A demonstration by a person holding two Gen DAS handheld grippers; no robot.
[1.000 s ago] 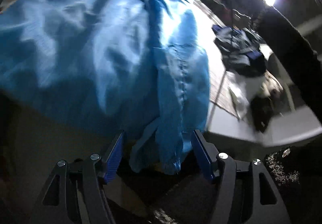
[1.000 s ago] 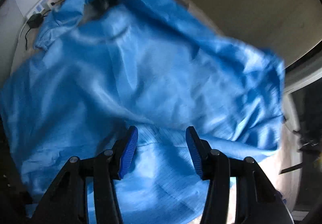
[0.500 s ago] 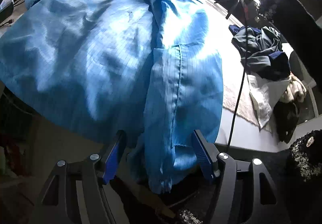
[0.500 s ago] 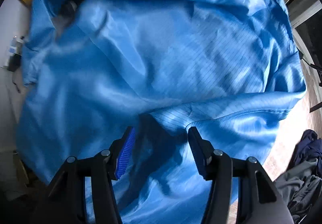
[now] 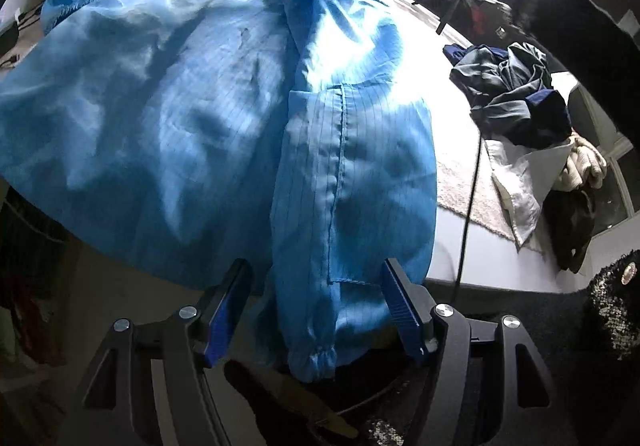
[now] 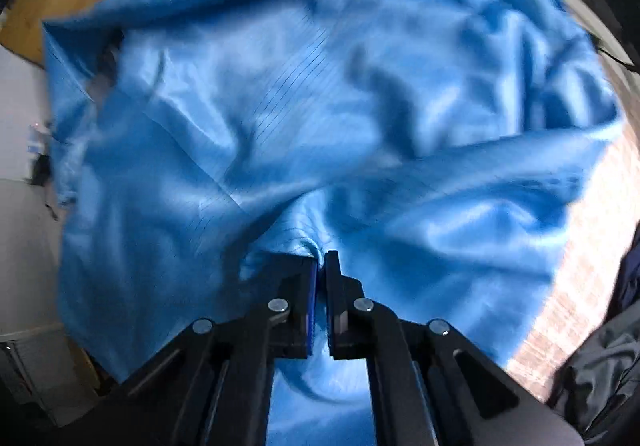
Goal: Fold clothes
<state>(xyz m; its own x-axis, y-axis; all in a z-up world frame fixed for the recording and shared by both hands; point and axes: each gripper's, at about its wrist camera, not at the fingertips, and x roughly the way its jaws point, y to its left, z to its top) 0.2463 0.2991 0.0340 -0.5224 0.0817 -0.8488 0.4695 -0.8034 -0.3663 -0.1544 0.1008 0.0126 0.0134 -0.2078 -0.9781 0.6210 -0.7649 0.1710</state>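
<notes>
Fabric fills both views: a blue garment (image 5: 208,117) lies spread and rumpled over the table (image 5: 448,246), its cuffed sleeve (image 5: 344,205) hanging off the near edge toward six o'clock. The left gripper (image 5: 316,310) stands wide open, its blue pads either side of that sleeve without touching it, so it holds nothing. The right gripper (image 6: 321,274) is closed tight on a pinch of the cloth at about six o'clock in its own view, with creases fanning out from the bite.

As a judgement, the folding is somewhere in its working middle: the garment is opened out broadly but wrinkled, no neat fold line or stacked rectangle shows, and one sleeve dangles loose. Squaring the body, bringing the sleeve in and making the folds all appear left to do. At two o'clock in the left view a heap of dark and pale clothes (image 5: 516,93) sits crumpled (whether they wait their turn cannot be told).
</notes>
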